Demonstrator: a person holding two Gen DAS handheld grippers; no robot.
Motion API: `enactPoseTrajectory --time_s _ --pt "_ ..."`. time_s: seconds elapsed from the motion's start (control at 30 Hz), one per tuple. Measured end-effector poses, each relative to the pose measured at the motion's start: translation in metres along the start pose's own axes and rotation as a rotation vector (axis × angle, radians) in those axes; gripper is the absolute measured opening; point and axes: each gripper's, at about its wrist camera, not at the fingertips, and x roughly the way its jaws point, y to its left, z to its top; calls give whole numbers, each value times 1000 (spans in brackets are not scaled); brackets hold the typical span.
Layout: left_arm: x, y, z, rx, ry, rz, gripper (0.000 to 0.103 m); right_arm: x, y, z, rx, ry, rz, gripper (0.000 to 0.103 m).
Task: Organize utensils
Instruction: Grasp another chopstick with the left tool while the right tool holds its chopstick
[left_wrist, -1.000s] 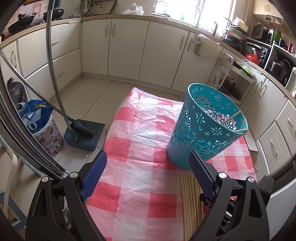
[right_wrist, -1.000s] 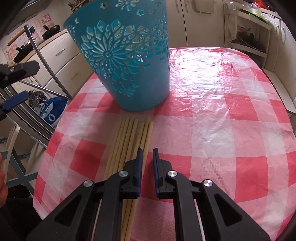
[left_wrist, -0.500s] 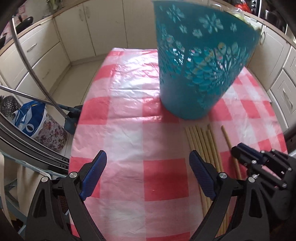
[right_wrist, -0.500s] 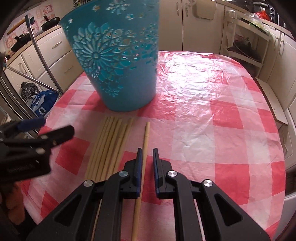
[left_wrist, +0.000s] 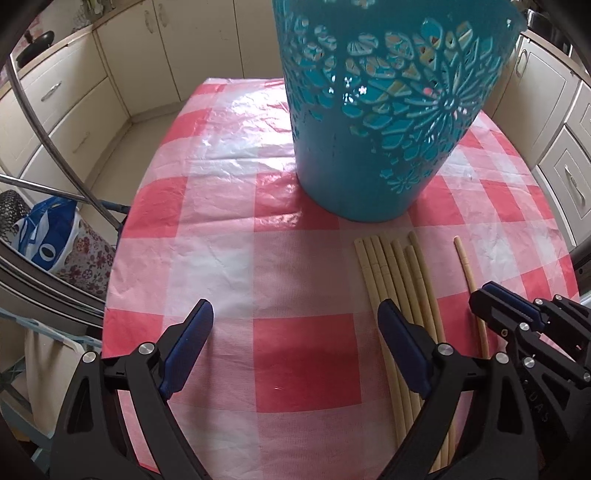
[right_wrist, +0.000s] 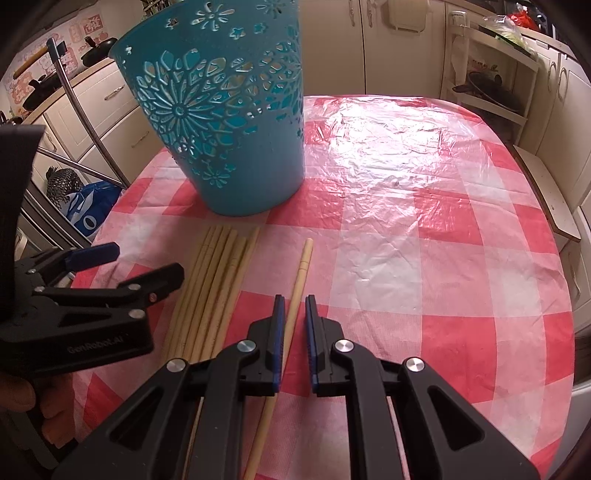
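Teal cut-out plastic basket (right_wrist: 229, 125) at 12 holds few sticks; bamboo chopstick bundle (right_wrist: 210, 288) waits on bench. Right gripper (right_wrist: 294, 321) fingers pinch single chopstick (right_wrist: 301, 266); left gripper (left_wrist: 295, 350) open.

We've got two fisheye cams, one riding on each gripper and looking steeply down along its fingers at the checked tablecloth (left_wrist: 229, 236) from close up. The left one sits over the table's near left part and faces the teal basket (left_wrist: 376, 122), with the right gripper (left_wrist: 491, 299) poking in at its right edge. The right one sits further right, and both share the basket, the row of chopsticks (right_wrist: 218, 280), the single chopstick (right_wrist: 301, 269) and the left gripper (right_wrist: 144, 266).
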Motion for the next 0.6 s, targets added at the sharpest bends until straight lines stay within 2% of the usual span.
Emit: enactPoseTrajectory --time_s 0.6 --pt "2 -2 -1 -7 7 -16 87 1 -3 0 0 3 -1 12"
